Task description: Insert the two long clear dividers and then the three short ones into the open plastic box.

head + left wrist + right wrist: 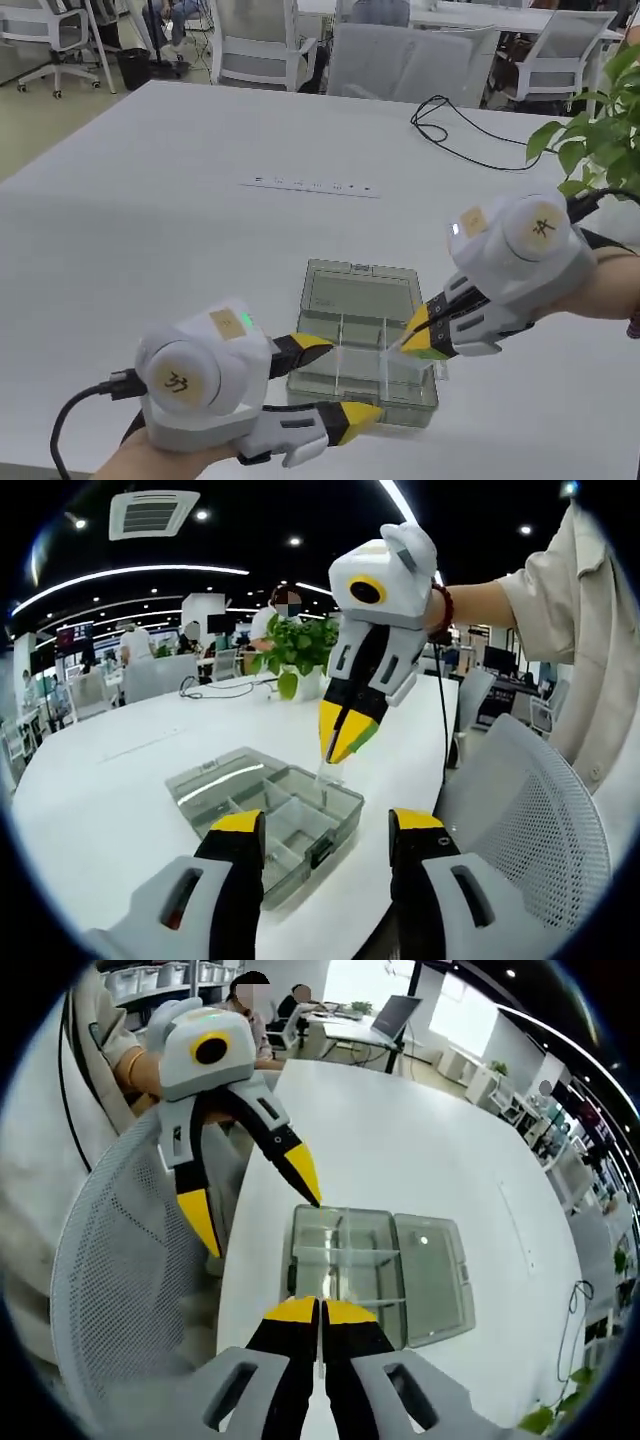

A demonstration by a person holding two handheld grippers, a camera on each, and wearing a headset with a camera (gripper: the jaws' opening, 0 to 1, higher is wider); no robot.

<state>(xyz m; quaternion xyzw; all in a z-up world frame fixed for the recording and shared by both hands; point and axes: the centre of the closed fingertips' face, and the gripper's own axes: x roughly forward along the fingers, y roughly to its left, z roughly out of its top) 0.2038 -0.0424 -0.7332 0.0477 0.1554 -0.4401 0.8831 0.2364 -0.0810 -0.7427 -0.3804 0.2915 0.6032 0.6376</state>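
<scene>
Your right gripper (418,338) sits at the right of the head view, angled down toward centre frame. Its yellow-tipped jaws are closed together on a thin clear plastic divider (412,362). The divider hangs from the tips over the right end of the open transparent plastic box (340,825). You cannot tell from these views whether its lower edge has entered the box. You also cannot tell with confidence whether it is a long or a short piece.

Your left gripper (338,380) is at the lower left of the head view. Its jaws stand well apart and hold nothing. The upper tip is close to the box's left edge and the lower tip lies in front of the box's front wall. Contact with the box cannot be confirmed.

The box rests on the white table (150,200), just below centre frame. Its hinged lid (360,290) lies open and flat on the far side. Clear partitions already stand inside and split the box into several compartments.

At the upper right of the head view, a black cable (450,130) loops on the table, and a green leafy plant (600,130) sits at the frame edge.
</scene>
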